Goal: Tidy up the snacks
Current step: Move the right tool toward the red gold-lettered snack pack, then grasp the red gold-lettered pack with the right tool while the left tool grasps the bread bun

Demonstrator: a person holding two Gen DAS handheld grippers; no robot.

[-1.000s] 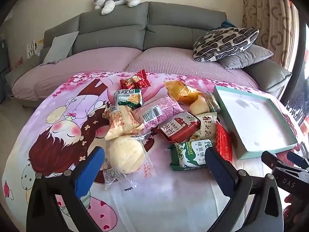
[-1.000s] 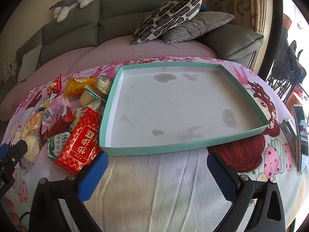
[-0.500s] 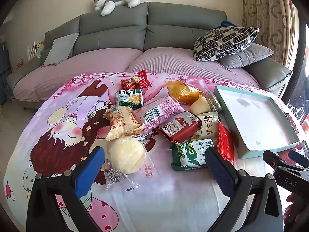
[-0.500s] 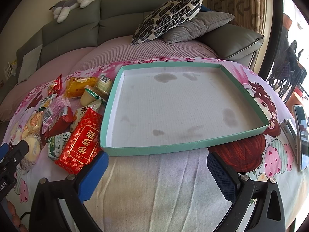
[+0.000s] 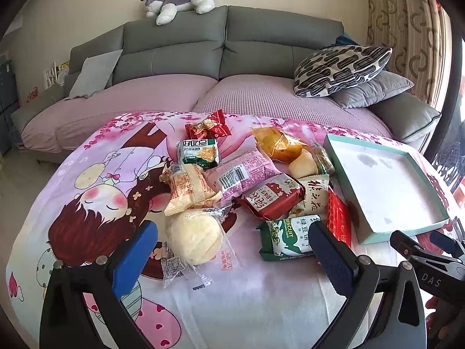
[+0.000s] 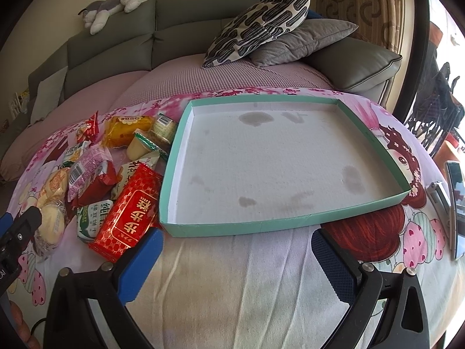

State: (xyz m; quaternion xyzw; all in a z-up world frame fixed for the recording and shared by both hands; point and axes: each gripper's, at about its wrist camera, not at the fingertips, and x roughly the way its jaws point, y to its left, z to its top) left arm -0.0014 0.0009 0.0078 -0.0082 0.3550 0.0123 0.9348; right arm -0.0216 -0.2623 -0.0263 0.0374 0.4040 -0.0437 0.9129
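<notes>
A pile of wrapped snacks lies on the pink cartoon cloth [image 5: 87, 180]: a round bun in clear wrap [image 5: 193, 240], a green biscuit pack [image 5: 287, 237], a dark red pack [image 5: 271, 199], a pink pack [image 5: 241, 174] and a flat red packet [image 6: 128, 215]. A shallow teal-rimmed tray [image 6: 284, 224] with nothing in it sits right of the pile, also in the left wrist view [image 5: 404, 234]. My left gripper [image 5: 232, 250] is open, just short of the bun and biscuit pack. My right gripper [image 6: 237, 253] is open before the tray's near rim.
A grey sofa [image 5: 226, 46] with a patterned cushion [image 5: 340, 69] and a plush dog [image 5: 180, 1] stands behind the table. A phone [image 6: 456, 203] and a metal object [image 6: 438, 196] lie at the table's right edge.
Both grippers have drifted slightly; the view of the pile and tray has barely shifted. Nothing was grasped or moved.
</notes>
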